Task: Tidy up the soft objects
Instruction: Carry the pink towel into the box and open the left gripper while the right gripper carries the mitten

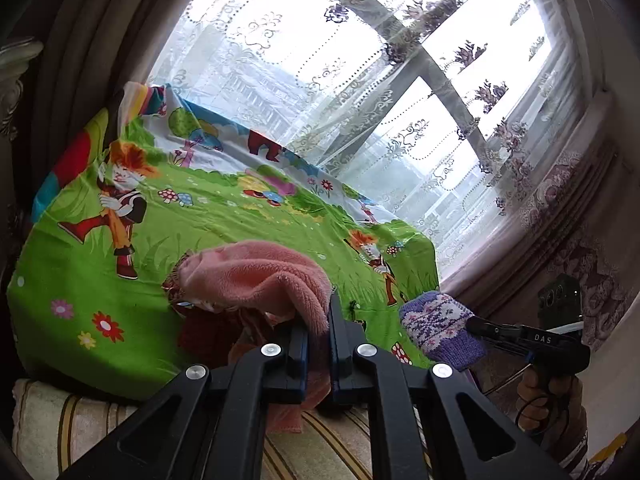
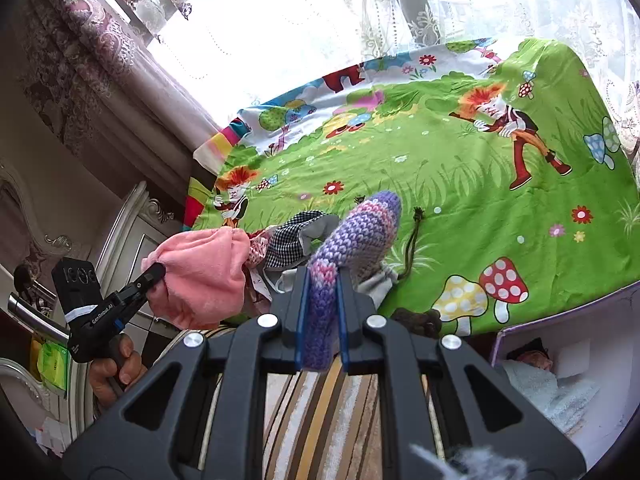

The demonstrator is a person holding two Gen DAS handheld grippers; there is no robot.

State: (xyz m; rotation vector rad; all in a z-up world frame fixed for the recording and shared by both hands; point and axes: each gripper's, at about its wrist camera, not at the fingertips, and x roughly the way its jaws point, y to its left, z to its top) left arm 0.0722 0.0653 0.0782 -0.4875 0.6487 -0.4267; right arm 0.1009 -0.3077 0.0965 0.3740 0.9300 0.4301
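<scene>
While a cartoon-printed green sheet (image 2: 460, 184) lies below, a purple-and-pink knitted sock (image 2: 344, 248) — chunky, ribbed — is pinched upright by the right gripper (image 2: 322, 300), and a fuzzy pink fleece piece (image 1: 256, 276) — soft, folded over — is clamped in the left gripper (image 1: 319, 332) above a heap of clothes (image 2: 296, 240)

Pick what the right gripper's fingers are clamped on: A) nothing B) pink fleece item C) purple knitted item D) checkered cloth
C: the right gripper has its fingers pressed on the purple knitted item; the pink fleece item sits in the left gripper.
</scene>
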